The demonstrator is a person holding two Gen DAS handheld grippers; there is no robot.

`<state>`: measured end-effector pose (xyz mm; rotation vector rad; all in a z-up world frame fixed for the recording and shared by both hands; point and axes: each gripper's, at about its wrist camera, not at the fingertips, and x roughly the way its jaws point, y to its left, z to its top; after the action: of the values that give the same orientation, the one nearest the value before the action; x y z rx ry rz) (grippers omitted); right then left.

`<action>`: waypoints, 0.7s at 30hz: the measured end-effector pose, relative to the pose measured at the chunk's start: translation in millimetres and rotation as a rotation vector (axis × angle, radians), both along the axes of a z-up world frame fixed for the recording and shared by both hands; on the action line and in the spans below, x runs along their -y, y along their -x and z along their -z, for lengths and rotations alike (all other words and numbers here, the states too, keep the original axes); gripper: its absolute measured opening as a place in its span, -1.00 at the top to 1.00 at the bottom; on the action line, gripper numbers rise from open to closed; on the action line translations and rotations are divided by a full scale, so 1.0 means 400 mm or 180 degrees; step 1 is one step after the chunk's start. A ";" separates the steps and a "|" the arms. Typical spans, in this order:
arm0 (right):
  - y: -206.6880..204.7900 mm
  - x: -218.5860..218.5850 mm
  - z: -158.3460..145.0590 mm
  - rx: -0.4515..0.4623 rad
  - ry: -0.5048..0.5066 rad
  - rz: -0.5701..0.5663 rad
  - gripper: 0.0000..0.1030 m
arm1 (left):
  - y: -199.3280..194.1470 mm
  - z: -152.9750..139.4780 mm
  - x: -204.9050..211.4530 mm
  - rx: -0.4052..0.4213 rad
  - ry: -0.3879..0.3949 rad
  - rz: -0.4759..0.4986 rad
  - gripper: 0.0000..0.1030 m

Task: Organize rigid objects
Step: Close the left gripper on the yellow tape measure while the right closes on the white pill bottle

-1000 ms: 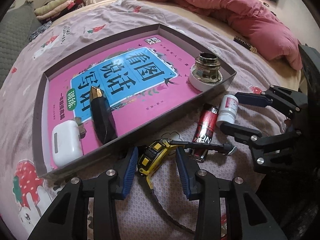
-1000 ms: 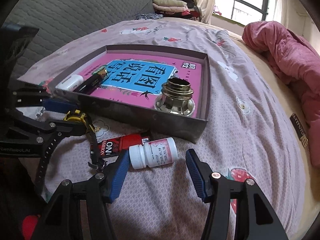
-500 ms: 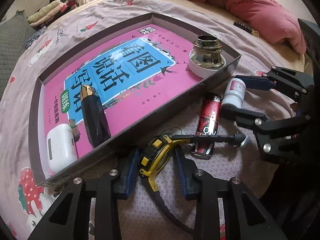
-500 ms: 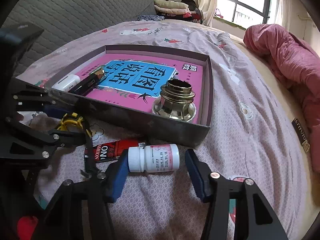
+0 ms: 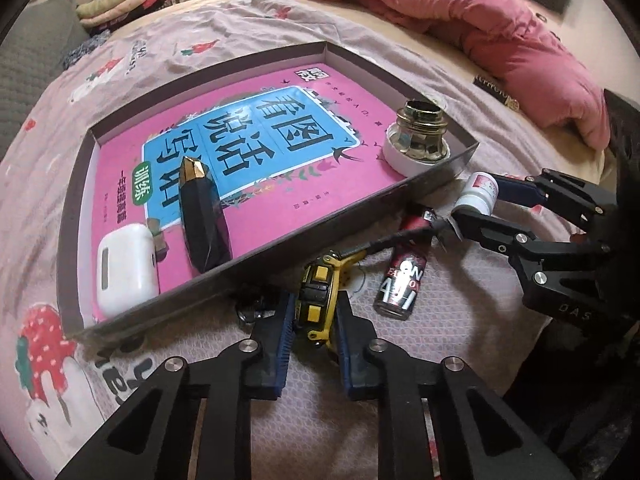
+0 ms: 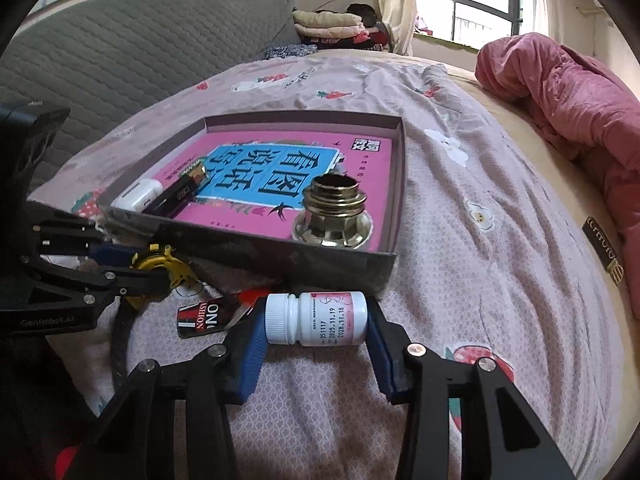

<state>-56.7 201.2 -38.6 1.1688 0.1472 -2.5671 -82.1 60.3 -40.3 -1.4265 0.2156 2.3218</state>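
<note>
Beside the tray (image 5: pixel 360 216) on the bed, left gripper (image 5: pixel 314 316) fingers are closing, clamping the yellow watch (image 5: pixel 316 296), while right gripper (image 6: pixel 316 320) fingers pinch the white pill bottle (image 6: pixel 316 318).

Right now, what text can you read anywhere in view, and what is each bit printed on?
"看图说话写话": pink book in the tray.
"训练": green oval on that book.
"251117", "2025.11.19", "2028.11.18": white pill bottle.
"ON", "ASHION": red and black tube, partly hidden.
"DAS": right gripper body, cut off.
"GenRobot.AI": left gripper body, blurred.
Book's small print and the black fabric tag: unreadable.
</note>
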 end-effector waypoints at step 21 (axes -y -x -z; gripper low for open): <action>-0.015 -0.023 -0.047 -0.0105 0.0238 0.0144 0.11 | -0.040 -0.081 0.061 -0.0107 -0.0449 -0.0340 0.64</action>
<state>-50.6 210.6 -19.7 1.1155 0.0322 -2.6082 -66.2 36.0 -8.0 -1.3613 -0.0155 2.3952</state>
